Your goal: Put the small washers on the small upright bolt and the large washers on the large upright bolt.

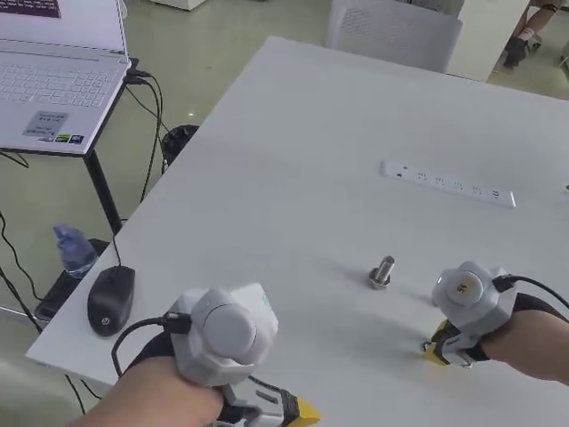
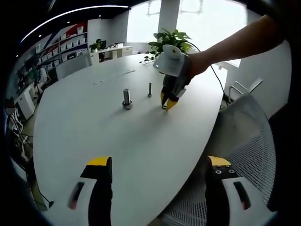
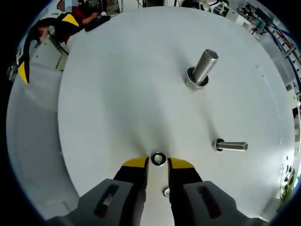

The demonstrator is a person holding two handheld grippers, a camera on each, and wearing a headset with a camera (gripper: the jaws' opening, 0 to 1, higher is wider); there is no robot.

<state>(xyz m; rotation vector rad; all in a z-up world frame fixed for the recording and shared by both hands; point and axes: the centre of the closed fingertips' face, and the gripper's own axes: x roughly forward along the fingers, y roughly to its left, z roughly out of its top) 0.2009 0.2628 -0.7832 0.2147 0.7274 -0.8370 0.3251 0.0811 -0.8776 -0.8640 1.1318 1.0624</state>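
Left hand-held gripper (image 2: 159,162): jaws wide apart, holding nothing; mouse (image 1: 111,300) with hp logo to its left. Right hand-held gripper (image 3: 158,165): jaws nearly together, clamping nothing; washer (image 3: 158,158) on table (image 3: 117,94) just past tips, smaller washer (image 3: 166,191) between jaws. Large bolt (image 3: 202,68) ahead, small bolt (image 3: 230,146) to right, both upright
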